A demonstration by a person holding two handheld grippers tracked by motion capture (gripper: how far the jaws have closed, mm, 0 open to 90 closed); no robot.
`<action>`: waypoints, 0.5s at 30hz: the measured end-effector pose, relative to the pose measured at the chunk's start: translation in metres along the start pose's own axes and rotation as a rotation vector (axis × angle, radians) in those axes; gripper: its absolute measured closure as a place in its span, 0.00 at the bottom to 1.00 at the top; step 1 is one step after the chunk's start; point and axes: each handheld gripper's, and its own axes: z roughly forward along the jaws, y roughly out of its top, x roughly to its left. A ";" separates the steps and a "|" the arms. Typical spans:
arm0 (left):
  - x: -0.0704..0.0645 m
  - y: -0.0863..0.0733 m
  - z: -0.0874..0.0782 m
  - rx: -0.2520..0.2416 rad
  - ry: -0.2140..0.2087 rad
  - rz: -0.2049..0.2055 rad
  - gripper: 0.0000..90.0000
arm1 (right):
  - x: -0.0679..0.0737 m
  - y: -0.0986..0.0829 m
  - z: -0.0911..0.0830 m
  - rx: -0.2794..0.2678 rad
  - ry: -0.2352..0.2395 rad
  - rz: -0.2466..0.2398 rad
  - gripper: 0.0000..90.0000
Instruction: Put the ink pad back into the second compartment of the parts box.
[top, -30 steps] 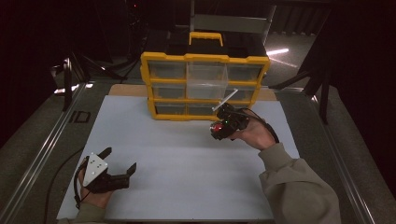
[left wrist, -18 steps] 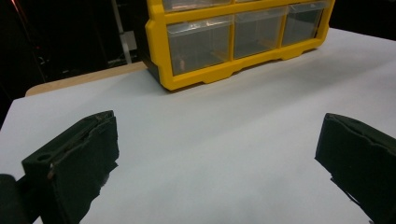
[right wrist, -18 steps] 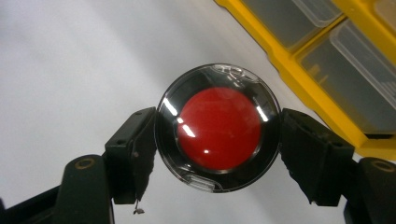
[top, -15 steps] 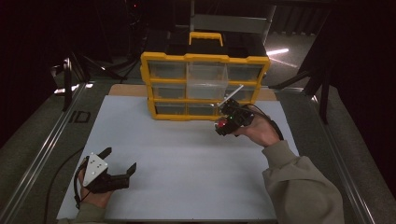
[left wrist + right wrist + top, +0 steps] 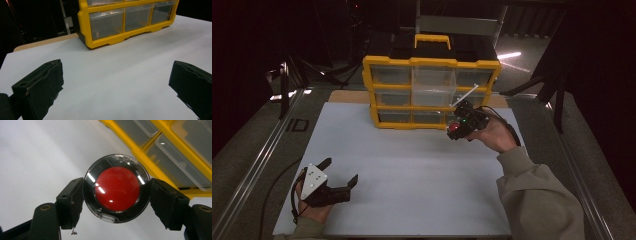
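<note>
A yellow drawer cabinet [image 5: 432,92] with clear drawers stands at the back of the white table sheet [image 5: 412,175]. My right gripper [image 5: 456,127] hovers just before its lower right corner, shut on a round black case with a red disc [image 5: 117,188] inside; the jaws pinch the case from both sides. The cabinet's drawers [image 5: 175,152] lie close behind the case. My left gripper [image 5: 339,172] rests low at the sheet's front left, open, nothing between its jaws. The cabinet's bottom drawers [image 5: 125,21] show ahead of it.
A black carrying handle section with a yellow grip [image 5: 431,40] tops the cabinet. Metal rails [image 5: 262,165] run along the table's left side, and dark stands [image 5: 557,90] rise at the right. A wooden board edge [image 5: 42,42] borders the sheet at the back.
My right gripper has carried the round case to the right and slightly nearer the cabinet's lower right corner. The left gripper has stayed still.
</note>
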 end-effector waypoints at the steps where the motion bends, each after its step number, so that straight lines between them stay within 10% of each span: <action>1: 0.000 0.000 0.000 0.000 -0.001 0.000 0.00 | -0.001 0.001 -0.001 0.001 -0.002 0.002 0.33; 15: 0.000 0.000 0.000 0.002 -0.002 0.001 0.00 | -0.009 0.008 -0.015 -0.003 -0.027 0.003 0.33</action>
